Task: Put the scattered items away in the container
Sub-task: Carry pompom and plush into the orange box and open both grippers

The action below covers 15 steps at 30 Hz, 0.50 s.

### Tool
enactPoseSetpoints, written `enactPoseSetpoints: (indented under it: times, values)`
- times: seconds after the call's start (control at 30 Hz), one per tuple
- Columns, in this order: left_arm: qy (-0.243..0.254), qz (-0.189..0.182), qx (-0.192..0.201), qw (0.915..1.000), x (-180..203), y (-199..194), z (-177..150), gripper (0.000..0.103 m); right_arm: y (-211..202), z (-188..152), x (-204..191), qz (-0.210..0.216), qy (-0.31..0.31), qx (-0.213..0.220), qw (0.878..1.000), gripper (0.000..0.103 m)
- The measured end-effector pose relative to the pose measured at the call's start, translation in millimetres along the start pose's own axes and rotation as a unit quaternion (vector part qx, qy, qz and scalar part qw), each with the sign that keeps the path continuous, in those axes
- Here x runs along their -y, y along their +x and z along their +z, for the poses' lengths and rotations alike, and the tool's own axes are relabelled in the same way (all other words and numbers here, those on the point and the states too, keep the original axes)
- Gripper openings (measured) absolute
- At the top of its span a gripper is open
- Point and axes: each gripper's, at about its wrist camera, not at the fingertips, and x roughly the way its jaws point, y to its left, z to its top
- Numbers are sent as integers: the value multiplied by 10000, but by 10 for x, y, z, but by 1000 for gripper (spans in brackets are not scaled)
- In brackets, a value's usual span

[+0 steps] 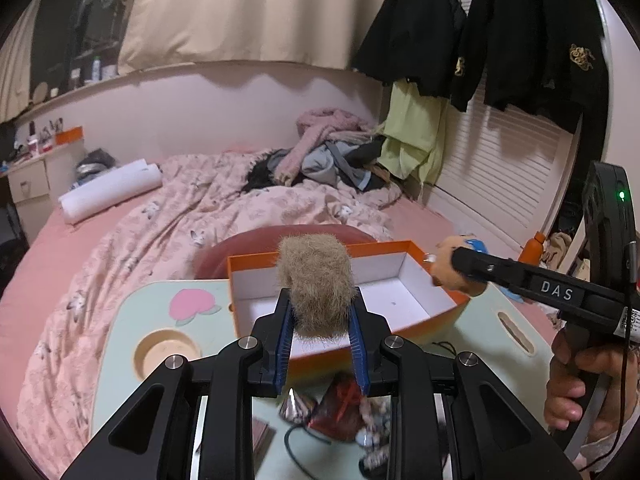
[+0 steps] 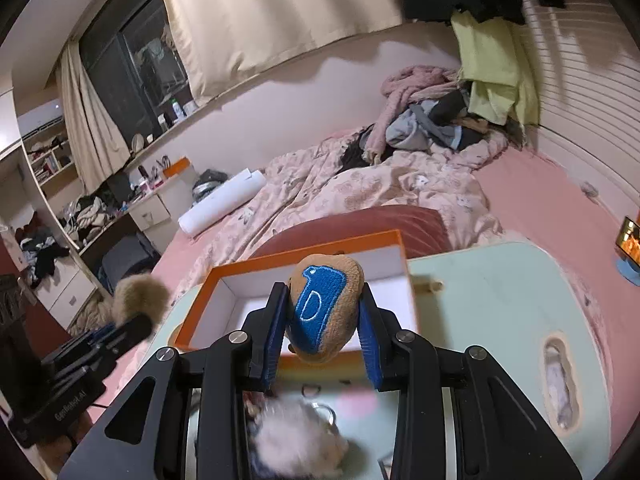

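Left gripper (image 1: 320, 312) clenched on fur pompom (image 1: 316, 280), right gripper (image 2: 325, 320) on plush toy (image 2: 326, 306), over empty orange box (image 1: 256, 260).

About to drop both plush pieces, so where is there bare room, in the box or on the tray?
The orange box is bare across its white floor. The tray is free between the peach print, the round cup recess and the box wall. It is crowded at the near edge: wrappers, cable.

Fluffy fur pompom (image 1: 316, 280); matt cardboard box (image 1: 404, 249).
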Motion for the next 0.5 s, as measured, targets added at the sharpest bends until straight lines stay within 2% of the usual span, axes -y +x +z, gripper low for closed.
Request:
enactPoseSetpoints:
  times: [0.23, 0.33, 0.5]
  values:
    - [73, 176, -246, 9995, 28, 392, 71, 24, 405, 29, -34, -236, -31, -359, 9991, 35]
    - [-40, 98, -426, 9990, 34, 531, 74, 24, 528, 0, 47, -291, 154, -533, 9980, 35]
    - [-71, 132, -633, 9979, 58, 709, 54, 27, 592, 8, 130, -319, 251, -563, 9976, 39]
